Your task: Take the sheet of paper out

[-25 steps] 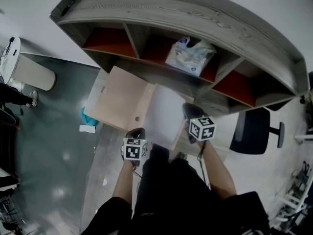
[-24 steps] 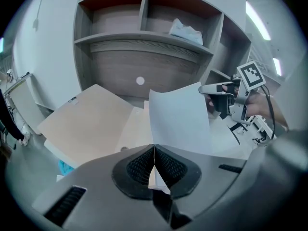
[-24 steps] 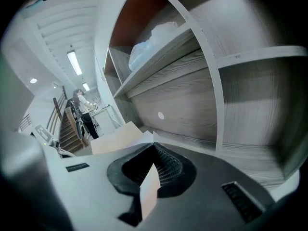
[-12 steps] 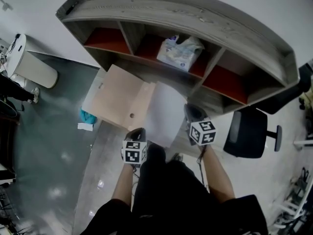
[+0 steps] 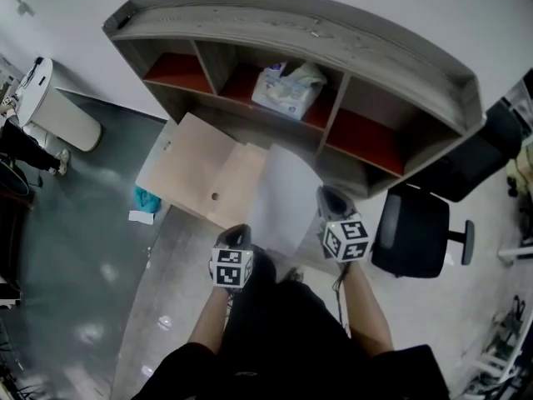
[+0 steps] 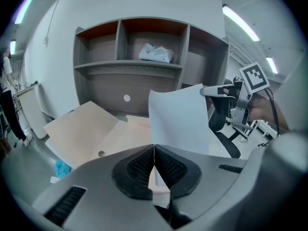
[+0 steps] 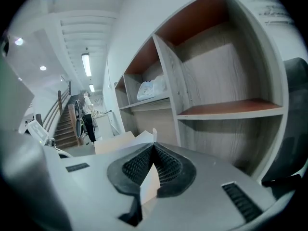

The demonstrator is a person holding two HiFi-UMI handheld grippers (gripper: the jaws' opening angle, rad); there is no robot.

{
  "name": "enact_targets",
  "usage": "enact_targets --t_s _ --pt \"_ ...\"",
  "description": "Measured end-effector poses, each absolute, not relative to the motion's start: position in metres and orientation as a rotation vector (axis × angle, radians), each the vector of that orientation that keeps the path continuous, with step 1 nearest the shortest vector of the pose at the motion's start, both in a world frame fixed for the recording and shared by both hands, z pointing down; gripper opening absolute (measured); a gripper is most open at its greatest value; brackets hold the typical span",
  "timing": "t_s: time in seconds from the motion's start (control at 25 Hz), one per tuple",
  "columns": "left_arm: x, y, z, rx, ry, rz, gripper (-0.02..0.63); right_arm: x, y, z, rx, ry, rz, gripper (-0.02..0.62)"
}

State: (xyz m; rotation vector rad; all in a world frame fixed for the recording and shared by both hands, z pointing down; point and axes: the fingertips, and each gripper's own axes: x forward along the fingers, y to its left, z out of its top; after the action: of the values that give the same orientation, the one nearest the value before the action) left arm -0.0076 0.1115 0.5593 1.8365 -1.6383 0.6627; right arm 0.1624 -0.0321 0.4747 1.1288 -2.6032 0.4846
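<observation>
1. Overhead, the head view looks steeply down on a grey wooden shelf unit (image 5: 291, 23) set against a white wall (image 5: 400, 7). Its cubbies have reddish-brown bases.
2. A crumpled plastic bag (image 5: 287, 88) lies in the middle upper cubby. The cubbies on either side of it look bare.
3. The floor (image 5: 83, 265) at the left is dark grey and glossy, with spots of reflected light. It turns to a paler grey directly below the person.
4. On the floor near the shelf's left end lie a teal cloth (image 5: 146, 198) and, just beside it, a small white scrap (image 5: 140, 217).
5. A white cylindrical bin (image 5: 62, 119) stands at the far left, and a black office chair (image 5: 416, 232) stands to the right of the shelf.
6. The right gripper view shows a staircase (image 7: 62, 124) and long ceiling lights (image 7: 86, 64) farther back in the room.
7. A tan envelope (image 5: 196, 165) is held up in front of the shelf with its flap spread open to the left.
8. The left gripper (image 6: 154, 153) has its jaws pressed together on what looks like the envelope's near edge.
9. The sheet of paper (image 5: 283, 194) stands just right of the envelope and overlaps it. Its lower end is hidden behind the left gripper.
10. The right gripper (image 7: 153, 150) is clamped on the sheet's right edge, and the pale paper passes between its pads.
</observation>
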Motion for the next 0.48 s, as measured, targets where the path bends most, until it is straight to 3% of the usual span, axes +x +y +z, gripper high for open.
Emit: enact_targets --t_s 0.48 --pt "0.023 0.121 0.531 1.877 -1.767 0.513 0.046 0.217 -0.011 0.42 1.281 -2.624 0.259 0.017"
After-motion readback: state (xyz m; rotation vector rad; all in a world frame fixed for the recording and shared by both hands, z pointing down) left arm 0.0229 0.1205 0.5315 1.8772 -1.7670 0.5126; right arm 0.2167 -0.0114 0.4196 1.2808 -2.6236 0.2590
